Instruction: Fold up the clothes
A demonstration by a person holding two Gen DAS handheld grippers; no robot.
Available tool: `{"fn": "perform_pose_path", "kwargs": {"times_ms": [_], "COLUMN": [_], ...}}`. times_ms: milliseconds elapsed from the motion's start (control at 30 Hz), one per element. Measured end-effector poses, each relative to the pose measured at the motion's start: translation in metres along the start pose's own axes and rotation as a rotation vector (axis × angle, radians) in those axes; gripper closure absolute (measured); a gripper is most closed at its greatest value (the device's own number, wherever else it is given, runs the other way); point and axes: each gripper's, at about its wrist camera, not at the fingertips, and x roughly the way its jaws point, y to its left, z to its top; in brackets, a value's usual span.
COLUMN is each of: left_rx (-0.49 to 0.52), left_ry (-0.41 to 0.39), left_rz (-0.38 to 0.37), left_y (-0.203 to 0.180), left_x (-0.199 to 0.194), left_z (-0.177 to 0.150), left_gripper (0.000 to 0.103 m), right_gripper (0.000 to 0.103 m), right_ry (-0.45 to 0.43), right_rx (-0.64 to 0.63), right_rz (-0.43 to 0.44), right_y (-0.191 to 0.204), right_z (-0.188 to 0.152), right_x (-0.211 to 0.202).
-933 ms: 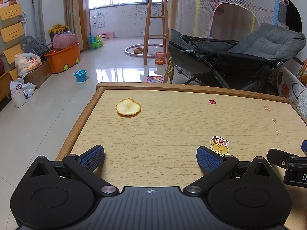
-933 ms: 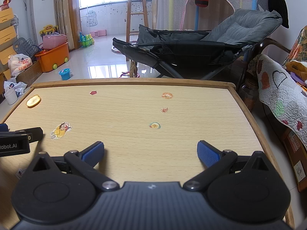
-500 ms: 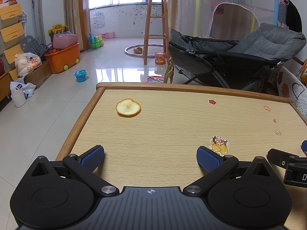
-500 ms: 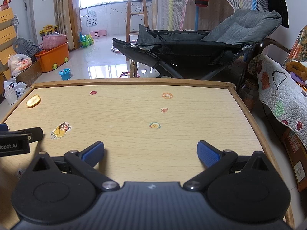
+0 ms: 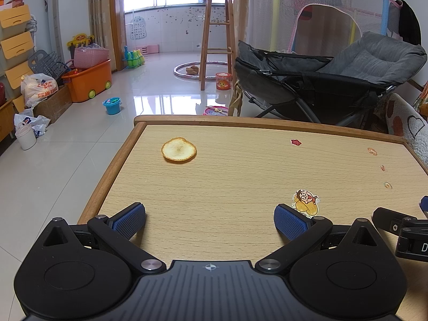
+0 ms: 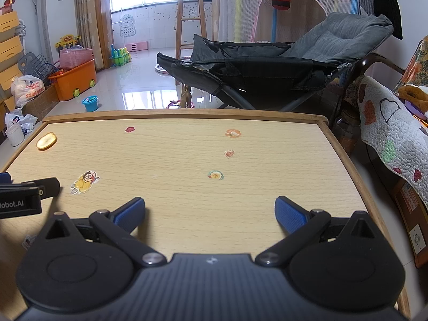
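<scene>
No clothes show on the wooden table [image 5: 214,176] in either view. My left gripper [image 5: 210,218] is open and empty, its blue pads low over the table's near left part. My right gripper [image 6: 210,214] is open and empty over the near right part of the table [image 6: 174,155]. The right gripper's black finger shows at the right edge of the left wrist view [image 5: 396,222]. The left gripper's finger shows at the left edge of the right wrist view [image 6: 40,187].
A round orange peel [image 5: 178,149] lies near the table's far left corner. Cartoon stickers [image 5: 305,200] dot the top. A grey folding lounger [image 5: 334,80] stands behind the table, a quilted cover [image 6: 388,144] to the right, toy bins [image 5: 88,83] on the floor left.
</scene>
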Motion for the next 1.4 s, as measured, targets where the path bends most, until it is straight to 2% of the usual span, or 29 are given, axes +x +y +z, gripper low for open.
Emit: {"fn": "perform_pose_path", "kwargs": {"times_ms": [1400], "left_rx": [0.001], "left_ry": [0.0], "left_rz": [0.0], "left_y": [-0.001], "left_x": [0.006], "left_z": [0.002], "left_gripper": [0.0], "right_gripper": [0.0], "right_ry": [0.0], "right_rx": [0.007], "right_rz": [-0.011], "right_y": [-0.008], "right_z": [-0.006], "right_x": [-0.004]}}
